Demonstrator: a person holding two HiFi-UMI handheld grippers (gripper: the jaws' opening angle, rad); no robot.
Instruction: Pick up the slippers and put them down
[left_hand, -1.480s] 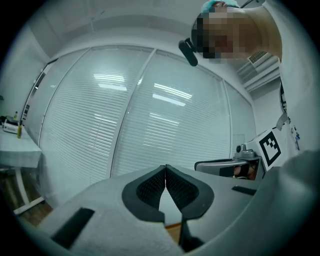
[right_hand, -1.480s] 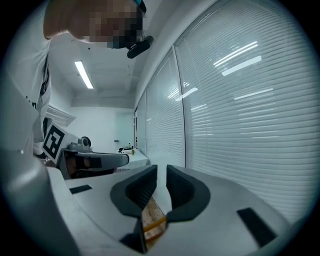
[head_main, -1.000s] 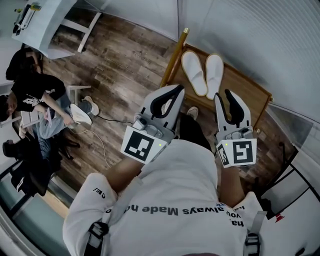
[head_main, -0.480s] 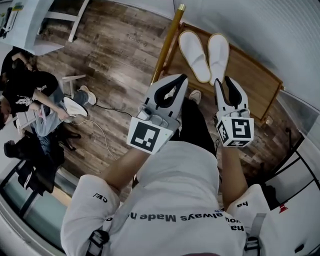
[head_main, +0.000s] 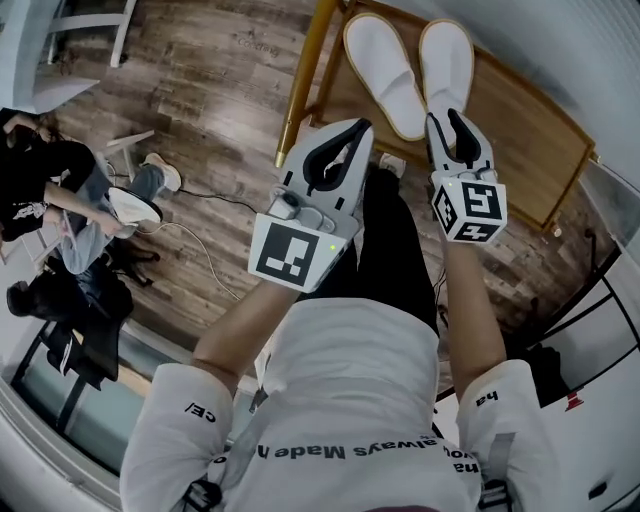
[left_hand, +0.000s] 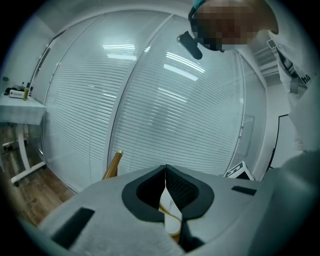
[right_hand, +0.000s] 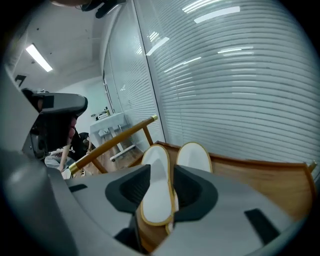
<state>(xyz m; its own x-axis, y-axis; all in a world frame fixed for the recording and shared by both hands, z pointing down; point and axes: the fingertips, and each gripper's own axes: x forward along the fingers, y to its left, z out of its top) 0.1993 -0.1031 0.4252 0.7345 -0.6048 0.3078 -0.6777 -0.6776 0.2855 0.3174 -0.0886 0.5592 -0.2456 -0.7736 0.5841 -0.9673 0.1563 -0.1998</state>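
On the low wooden rack (head_main: 520, 130) at the far side, two white slippers (head_main: 385, 70) lie side by side, not picked up. Right gripper (head_main: 445, 118) jaws have just been opening, with nothing between them. Left gripper (head_main: 365, 125) is pinched closed, so it may only shove a slipper away.

You're in an office-type room: glass partition walls (left_hand: 165, 100) with slatted blinds all round you, wood-plank floor (head_main: 220, 110) underfoot, a strip light (right_hand: 39, 57) on the ceiling, a white counter (left_hand: 20, 114) against the glass, and a seated person (head_main: 45, 175) off to your left
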